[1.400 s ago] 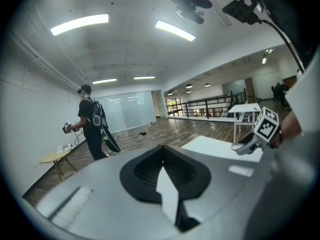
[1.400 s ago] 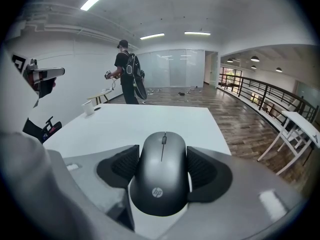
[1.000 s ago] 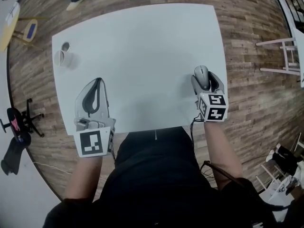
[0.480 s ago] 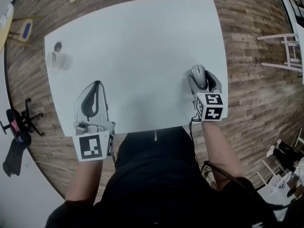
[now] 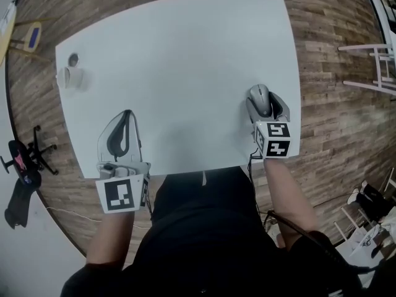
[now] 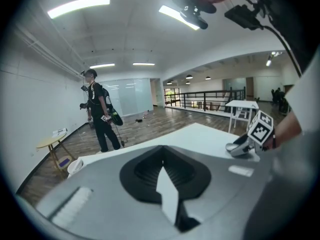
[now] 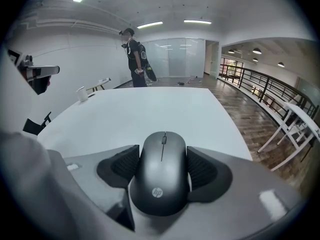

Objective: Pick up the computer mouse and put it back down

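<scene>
Near the bench right edge, by its front corner, the right gripper clamps the computer mouse by both sides. The left gripper sits closed and empty. Best practice: hold the mouse level, release only when flat.

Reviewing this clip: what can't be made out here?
Underside of the dark grey computer mouse: hidden by the right claw in head and right gripper views, so lifted or resting on the white table is unclear.
Contents of the small white cup, and the small round grey thing beside it: too small, head view.
</scene>
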`<state>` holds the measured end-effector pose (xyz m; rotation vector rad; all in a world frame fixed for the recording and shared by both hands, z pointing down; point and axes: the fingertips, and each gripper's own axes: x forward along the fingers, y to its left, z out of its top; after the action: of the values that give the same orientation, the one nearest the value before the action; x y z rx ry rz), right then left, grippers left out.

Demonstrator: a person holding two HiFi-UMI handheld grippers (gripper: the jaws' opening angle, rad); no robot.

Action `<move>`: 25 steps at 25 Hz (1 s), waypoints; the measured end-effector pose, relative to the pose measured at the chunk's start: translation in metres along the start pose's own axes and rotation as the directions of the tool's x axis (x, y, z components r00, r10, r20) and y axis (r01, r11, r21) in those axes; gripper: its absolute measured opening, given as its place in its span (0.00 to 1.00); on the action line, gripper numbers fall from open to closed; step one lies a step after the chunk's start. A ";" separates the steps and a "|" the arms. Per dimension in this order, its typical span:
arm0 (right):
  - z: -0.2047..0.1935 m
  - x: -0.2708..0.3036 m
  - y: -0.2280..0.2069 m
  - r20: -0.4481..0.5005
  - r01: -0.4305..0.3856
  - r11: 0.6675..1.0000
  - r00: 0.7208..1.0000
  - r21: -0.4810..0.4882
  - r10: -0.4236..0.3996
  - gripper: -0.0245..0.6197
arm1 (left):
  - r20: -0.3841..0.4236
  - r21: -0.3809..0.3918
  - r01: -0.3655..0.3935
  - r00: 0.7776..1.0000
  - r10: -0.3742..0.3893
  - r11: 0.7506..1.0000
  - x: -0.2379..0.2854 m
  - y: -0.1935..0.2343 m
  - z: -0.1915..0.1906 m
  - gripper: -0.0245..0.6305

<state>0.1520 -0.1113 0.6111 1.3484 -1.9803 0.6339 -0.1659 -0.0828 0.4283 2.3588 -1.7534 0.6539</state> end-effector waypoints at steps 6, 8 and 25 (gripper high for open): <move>-0.005 0.004 0.002 -0.016 -0.010 1.000 1.000 0.012 0.010 0.50 | -0.002 0.002 -0.010 1.000 0.010 1.000 0.000 0.005 -0.001 0.05; -0.006 0.005 0.001 -0.019 -0.010 1.000 1.000 0.010 0.010 0.50 | -0.006 0.003 -0.010 1.000 0.010 1.000 0.001 0.005 -0.001 0.05; -0.008 0.009 0.005 -0.037 0.003 1.000 0.999 -0.013 -0.004 0.51 | 0.011 0.013 -0.033 0.999 0.032 0.999 -0.005 0.018 0.008 0.05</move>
<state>0.1468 -0.1099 0.6228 1.3231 -1.9493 0.6394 -0.1815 -0.0865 0.4165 2.3511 -1.8007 0.6608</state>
